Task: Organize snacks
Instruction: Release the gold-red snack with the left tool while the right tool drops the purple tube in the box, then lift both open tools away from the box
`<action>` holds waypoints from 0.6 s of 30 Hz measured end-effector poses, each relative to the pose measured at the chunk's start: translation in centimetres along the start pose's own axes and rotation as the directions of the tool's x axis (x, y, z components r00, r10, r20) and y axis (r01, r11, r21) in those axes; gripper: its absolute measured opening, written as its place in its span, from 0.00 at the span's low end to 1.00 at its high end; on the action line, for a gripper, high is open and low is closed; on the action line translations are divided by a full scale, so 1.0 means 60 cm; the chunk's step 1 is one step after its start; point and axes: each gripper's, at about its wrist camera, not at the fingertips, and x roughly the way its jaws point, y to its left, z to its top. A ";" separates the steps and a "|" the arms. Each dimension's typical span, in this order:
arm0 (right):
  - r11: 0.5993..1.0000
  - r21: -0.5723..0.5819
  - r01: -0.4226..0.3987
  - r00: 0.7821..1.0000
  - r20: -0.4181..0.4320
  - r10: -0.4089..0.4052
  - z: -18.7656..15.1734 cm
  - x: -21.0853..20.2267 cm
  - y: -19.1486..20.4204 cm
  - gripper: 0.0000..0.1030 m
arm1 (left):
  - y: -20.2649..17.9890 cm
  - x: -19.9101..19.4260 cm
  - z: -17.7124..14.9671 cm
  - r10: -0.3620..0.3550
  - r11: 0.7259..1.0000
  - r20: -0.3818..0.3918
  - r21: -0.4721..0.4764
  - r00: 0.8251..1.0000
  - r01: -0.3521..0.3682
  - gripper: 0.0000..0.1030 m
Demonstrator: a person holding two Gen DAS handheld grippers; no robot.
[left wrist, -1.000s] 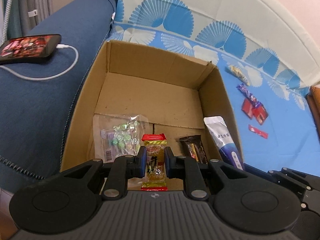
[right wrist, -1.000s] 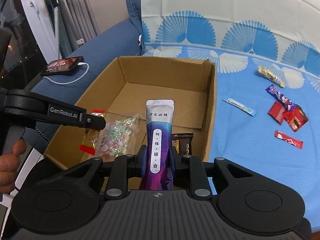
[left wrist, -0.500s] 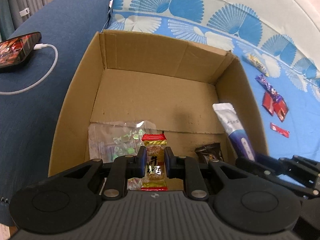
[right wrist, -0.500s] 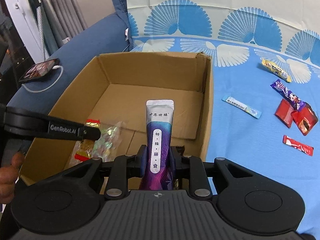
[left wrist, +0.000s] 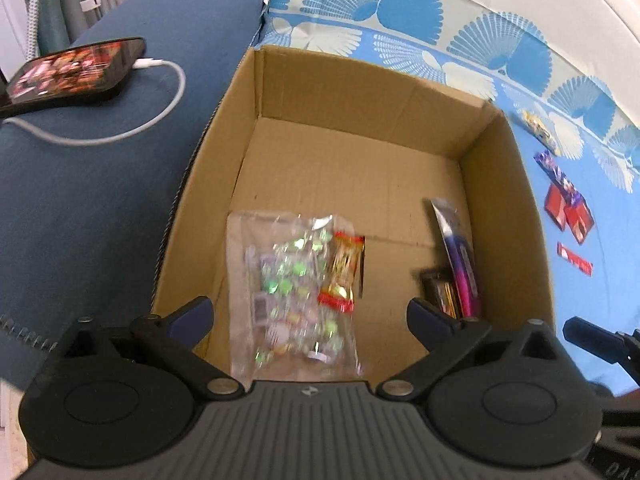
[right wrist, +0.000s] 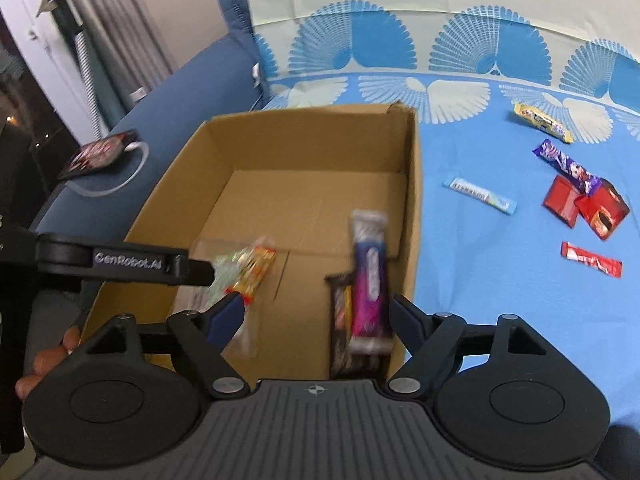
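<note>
Jaws on both the left gripper [left wrist: 310, 314] and right gripper [right wrist: 316, 314] now gape wide, empty; the red-gold candy [left wrist: 344, 270] and purple pouch [right wrist: 368, 276] have dropped into the box [left wrist: 360, 92]. Seven snacks await, right of frame.

Even light, motion blur, fisheye warp

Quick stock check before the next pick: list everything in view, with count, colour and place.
cardboard box: 1, brown, on the blue cloth
candy bag: 1, clear, box floor left
gold-red snack: 1, on the candy bag's right edge
purple pouch: 1, box right side
dark bar: 1, beside the pouch
loose snacks: 6, mixed colours, on the cloth right of the box
phone: 1, black, sofa, white cable plugged in
left gripper: open, over the box
right gripper: open, over the box
</note>
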 end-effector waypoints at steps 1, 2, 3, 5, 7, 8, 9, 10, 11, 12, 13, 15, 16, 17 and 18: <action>1.000 -0.002 0.000 1.000 -0.004 0.000 -0.009 -0.009 0.006 0.81 | 0.001 -0.009 -0.008 0.002 1.000 0.005 0.003 1.000 -0.002 1.00; 1.000 -0.003 0.000 1.000 -0.005 0.000 -0.017 -0.018 0.011 0.81 | 0.002 -0.019 -0.017 0.005 1.000 0.012 0.005 1.000 -0.005 1.00; 1.000 -0.005 0.000 1.000 -0.005 0.000 -0.025 -0.027 0.017 0.82 | 0.003 -0.031 -0.026 0.007 1.000 0.020 0.008 1.000 -0.008 1.00; 1.000 -0.014 0.002 1.000 0.002 -0.002 -0.039 -0.046 0.028 0.84 | 0.004 -0.056 -0.048 0.009 1.000 0.038 0.012 0.999 -0.010 1.00; 1.000 -0.028 0.005 1.000 0.019 -0.005 -0.050 -0.066 0.037 0.86 | 0.005 -0.076 -0.065 0.007 1.000 0.053 0.017 0.999 -0.008 1.00; 0.999 -0.035 0.008 1.000 0.030 -0.007 -0.056 -0.076 0.041 0.89 | 0.005 -0.087 -0.076 0.009 1.000 0.061 0.020 0.998 -0.010 1.00; 0.999 -0.042 0.010 0.999 0.039 -0.008 -0.060 -0.085 0.044 0.90 | 0.006 -0.096 -0.087 0.010 1.000 0.068 0.021 0.998 -0.012 1.00; 0.999 -0.047 0.012 0.999 0.049 -0.010 -0.065 -0.095 0.048 0.92 | 0.005 -0.106 -0.098 0.012 1.000 0.076 0.022 0.997 -0.013 1.00; 0.999 -0.050 0.014 0.998 0.058 -0.011 -0.071 -0.104 0.050 0.94 | 0.005 -0.113 -0.109 0.013 1.000 0.080 0.020 0.997 -0.014 1.00; 0.999 -0.051 0.017 0.998 0.066 -0.014 -0.075 -0.111 0.053 0.95 | 0.005 -0.122 -0.122 0.013 1.000 0.082 0.016 0.997 -0.015 1.00; 0.998 -0.053 0.020 0.997 0.073 -0.017 -0.080 -0.119 0.055 0.96 | 0.005 -0.130 -0.136 0.011 1.000 0.087 0.013 0.996 -0.012 1.00; 0.998 -0.055 0.029 0.996 0.086 -0.024 -0.089 -0.134 0.057 0.98 | 0.002 -0.143 -0.161 0.009 1.000 0.098 0.015 0.995 -0.011 1.00; 0.998 -0.053 0.034 0.995 0.093 -0.029 -0.094 -0.141 0.057 0.99 | 0.000 -0.148 -0.171 0.010 1.000 0.102 0.021 0.995 -0.013 1.00; 0.998 -0.051 0.038 0.995 0.099 -0.033 -0.099 -0.148 0.057 1.00 | -0.001 -0.153 -0.178 0.011 0.999 0.106 0.028 0.994 -0.015 1.00; 0.998 -0.049 0.040 0.994 0.105 -0.035 -0.105 -0.156 0.057 1.00 | -0.003 -0.158 -0.184 0.013 0.999 0.110 0.035 0.994 -0.017 1.00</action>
